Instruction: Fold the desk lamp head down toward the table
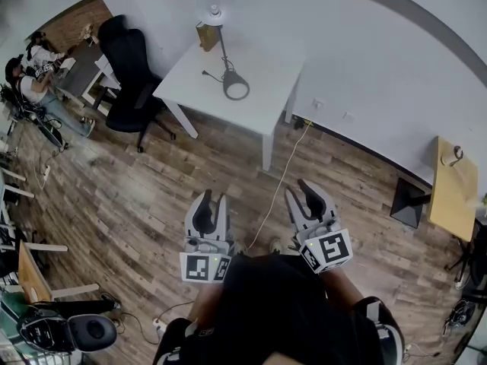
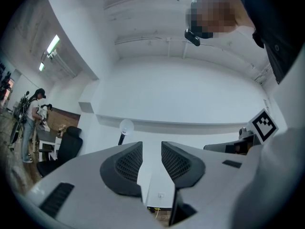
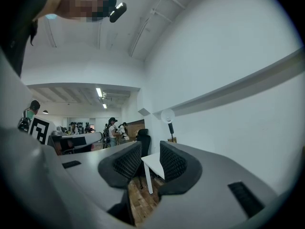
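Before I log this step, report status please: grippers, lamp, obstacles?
Left gripper and right gripper open, empty, far from white table. Desk lamp head raised, untouched. Floor cable on the path; black office chair beside table.

The floor [image 1: 137,196] is brown wood planks with a streaky grain. At twelve o'clock in the head view, the table [image 1: 266,74] is white, smooth and matt. The desk lamp [image 1: 224,52] on it has a thin dark stem and a pale, shiny head. At ten o'clock, the chair [image 1: 129,59] is black and matt. The left gripper [image 1: 214,201] and right gripper [image 1: 302,190] are grey matt plastic with black bumpy pads [image 2: 127,163].
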A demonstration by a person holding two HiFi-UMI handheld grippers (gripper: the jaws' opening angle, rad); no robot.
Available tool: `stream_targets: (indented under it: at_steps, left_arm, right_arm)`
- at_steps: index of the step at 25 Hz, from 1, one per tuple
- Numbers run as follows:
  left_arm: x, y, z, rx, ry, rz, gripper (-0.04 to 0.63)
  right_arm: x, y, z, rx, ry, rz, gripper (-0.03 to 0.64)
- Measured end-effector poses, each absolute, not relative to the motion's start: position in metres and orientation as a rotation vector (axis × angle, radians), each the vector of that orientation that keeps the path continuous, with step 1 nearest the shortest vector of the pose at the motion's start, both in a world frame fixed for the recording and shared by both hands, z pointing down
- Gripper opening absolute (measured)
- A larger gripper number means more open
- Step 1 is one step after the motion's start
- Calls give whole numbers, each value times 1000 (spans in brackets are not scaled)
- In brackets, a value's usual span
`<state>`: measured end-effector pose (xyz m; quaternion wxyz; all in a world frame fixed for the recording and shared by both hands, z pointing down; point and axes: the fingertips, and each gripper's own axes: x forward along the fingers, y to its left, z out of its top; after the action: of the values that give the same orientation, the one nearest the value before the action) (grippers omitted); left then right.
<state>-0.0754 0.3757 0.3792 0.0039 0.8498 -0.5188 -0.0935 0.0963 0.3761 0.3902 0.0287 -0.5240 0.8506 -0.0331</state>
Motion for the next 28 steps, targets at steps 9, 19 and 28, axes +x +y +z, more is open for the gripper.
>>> stream_targets:
  at_steps: [9, 19, 28]
  left_arm:
    - [-45, 393, 385, 2642, -1693, -280, 121]
    - [-38, 351, 393, 2630, -1685, -287, 121]
    - [-55, 253, 395, 2650, -1652, -305, 123]
  right_arm:
    - [127, 382, 402, -1551, 2673, -103, 132]
    - [127, 341, 408, -1527, 2684, -129, 132]
    - [107, 251, 410, -1554, 2691, -113, 132]
